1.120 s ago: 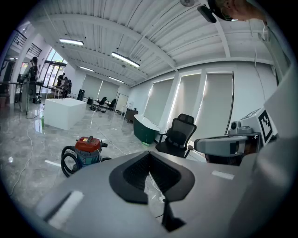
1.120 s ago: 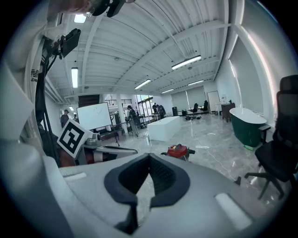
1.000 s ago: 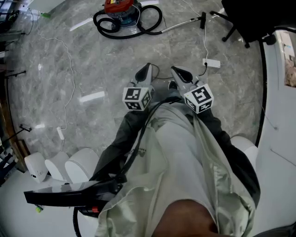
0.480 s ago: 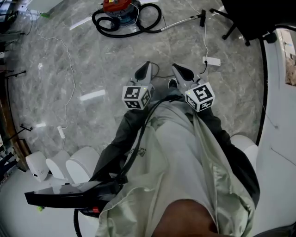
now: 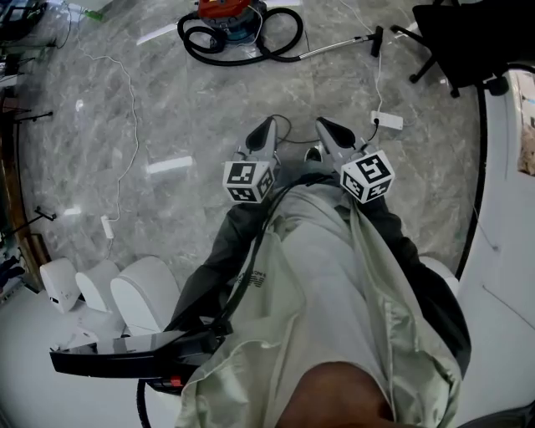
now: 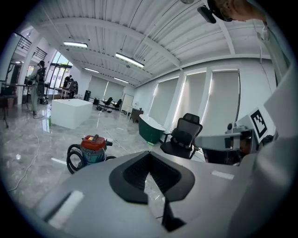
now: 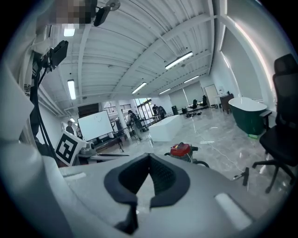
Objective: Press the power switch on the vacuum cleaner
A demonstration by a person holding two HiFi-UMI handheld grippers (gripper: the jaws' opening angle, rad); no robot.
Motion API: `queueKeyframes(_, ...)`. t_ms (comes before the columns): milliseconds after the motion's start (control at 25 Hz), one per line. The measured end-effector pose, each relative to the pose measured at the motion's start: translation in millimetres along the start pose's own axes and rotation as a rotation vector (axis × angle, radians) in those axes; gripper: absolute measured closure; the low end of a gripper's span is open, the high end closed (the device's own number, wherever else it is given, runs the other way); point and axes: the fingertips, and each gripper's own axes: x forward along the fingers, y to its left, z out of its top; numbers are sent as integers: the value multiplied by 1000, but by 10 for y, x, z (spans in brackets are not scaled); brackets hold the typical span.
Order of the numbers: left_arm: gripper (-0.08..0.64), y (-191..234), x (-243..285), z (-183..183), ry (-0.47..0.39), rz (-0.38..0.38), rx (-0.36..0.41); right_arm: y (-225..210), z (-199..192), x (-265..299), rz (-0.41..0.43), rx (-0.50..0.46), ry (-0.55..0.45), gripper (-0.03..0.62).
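Standing on the grey marble floor (image 5: 175, 125), the person held both grippers side by side, close in front of the body and pointing forward. The left gripper (image 5: 266, 125) had its jaws pressed together at the tips with nothing between them, as its own view showed (image 6: 149, 154). The right gripper (image 5: 322, 125) was the same, its dark pads meeting at the tips and pinching nothing (image 7: 149, 155).

The vacuum cleaner (image 5: 227, 10), a red-topped canister, sat on the floor well apart from both grippers, ahead of them and a little to the left. Its black hose (image 5: 288, 33) lay coiled around it, and a metal wand (image 5: 334, 46) stretched out to the right. In the left gripper view the vacuum cleaner (image 6: 93, 148) stood beyond and left of the jaw tips; in the right gripper view it (image 7: 180, 151) stood beyond and just right of them. Its power switch was too small to make out. A black office chair (image 5: 468, 42) stood further right.
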Motion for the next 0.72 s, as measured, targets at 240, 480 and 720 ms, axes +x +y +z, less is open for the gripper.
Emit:
queueKeyframes(240,558,126,-147,64,-52,125,-24,16,22,91,116,10,11,592)
queueKeyframes(480,558,106,-226,20,-70,202,-31,34,0,174,215,-6,34,592)
queueKeyframes(720,558,67,-253,18,-81,237,-30,-7,-11,176,253,0,32,592)
